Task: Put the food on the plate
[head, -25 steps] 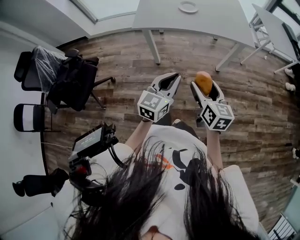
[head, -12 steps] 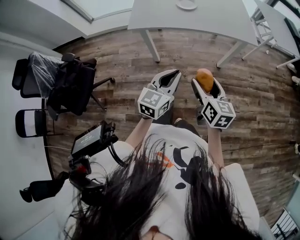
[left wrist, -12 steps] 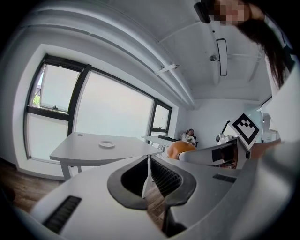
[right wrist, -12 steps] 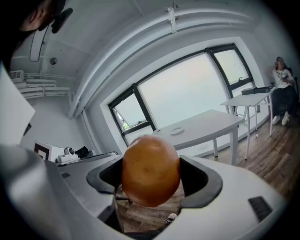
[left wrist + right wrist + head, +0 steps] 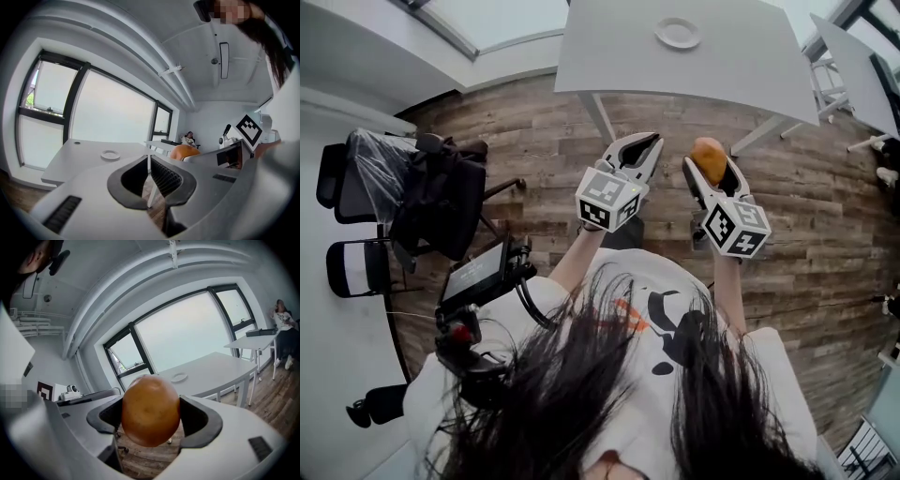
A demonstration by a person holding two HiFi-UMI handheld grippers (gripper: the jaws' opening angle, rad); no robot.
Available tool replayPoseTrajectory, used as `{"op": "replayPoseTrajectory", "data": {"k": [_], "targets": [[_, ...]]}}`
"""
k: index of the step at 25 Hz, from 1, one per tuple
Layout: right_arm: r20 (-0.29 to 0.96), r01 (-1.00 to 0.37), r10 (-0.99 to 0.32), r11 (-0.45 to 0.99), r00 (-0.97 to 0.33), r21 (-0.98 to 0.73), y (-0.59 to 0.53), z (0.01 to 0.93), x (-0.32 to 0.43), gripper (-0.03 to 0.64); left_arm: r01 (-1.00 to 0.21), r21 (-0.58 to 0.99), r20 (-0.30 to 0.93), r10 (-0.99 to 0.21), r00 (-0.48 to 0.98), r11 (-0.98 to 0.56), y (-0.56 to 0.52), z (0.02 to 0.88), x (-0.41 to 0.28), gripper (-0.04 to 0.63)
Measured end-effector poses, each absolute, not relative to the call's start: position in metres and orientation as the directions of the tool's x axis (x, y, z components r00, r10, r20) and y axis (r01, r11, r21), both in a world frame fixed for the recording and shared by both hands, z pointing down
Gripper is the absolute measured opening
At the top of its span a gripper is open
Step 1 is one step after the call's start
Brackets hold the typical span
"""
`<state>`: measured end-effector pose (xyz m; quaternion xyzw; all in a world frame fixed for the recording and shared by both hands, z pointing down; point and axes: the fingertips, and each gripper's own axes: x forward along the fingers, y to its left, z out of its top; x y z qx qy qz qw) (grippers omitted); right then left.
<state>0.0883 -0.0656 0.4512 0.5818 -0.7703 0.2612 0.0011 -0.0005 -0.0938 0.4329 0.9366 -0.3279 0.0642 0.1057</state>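
Observation:
A round orange-brown piece of food point(image 5: 707, 156) point(image 5: 151, 408) is clamped between the jaws of my right gripper point(image 5: 711, 165) point(image 5: 151, 414), held in the air over the wooden floor. My left gripper point(image 5: 648, 139) point(image 5: 149, 162) is level with it on the left, shut with nothing between its jaws. In the left gripper view the food point(image 5: 183, 152) peeks out past the jaws. A small white plate point(image 5: 678, 34) point(image 5: 110, 155) point(image 5: 178, 377) lies on a white table point(image 5: 741, 66) ahead, well beyond both grippers.
A black office chair point(image 5: 441, 187) draped with clothing stands at the left, with another chair point(image 5: 352, 267) behind it. A second white table point(image 5: 853, 66) stands at the far right. The table's legs point(image 5: 602, 105) come down onto the wood floor just ahead of the grippers.
The table and plate have come further into the head view and closer. Both grippers have stayed side by side, raised slightly, with the food still held in the right one.

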Motion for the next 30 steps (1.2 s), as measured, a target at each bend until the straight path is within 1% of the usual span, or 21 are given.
{"op": "replayPoseTrajectory", "data": {"k": [15, 26, 30], "targets": [[0.346, -0.920, -0.901, 0.124, -0.261, -0.371, -0.198, 0.449, 0.063, 0.370, -0.584, 0.196, 0.153, -0.564, 0.812, -0.788, -0.239, 0.427, -0.026, 0.008], [0.406, -0.929, -0.889, 0.057, -0.214, -0.365, -0.220, 0.462, 0.069, 0.370, -0.544, 0.247, 0.173, -0.516, 0.839, -0.802, -0.272, 0.443, -0.018, 0.008], [0.423, -0.924, -0.877, 0.058, -0.228, -0.378, -0.238, 0.475, 0.082, 0.370, -0.550, 0.258, 0.207, -0.511, 0.834, -0.794, -0.287, 0.459, -0.005, 0.008]]}}
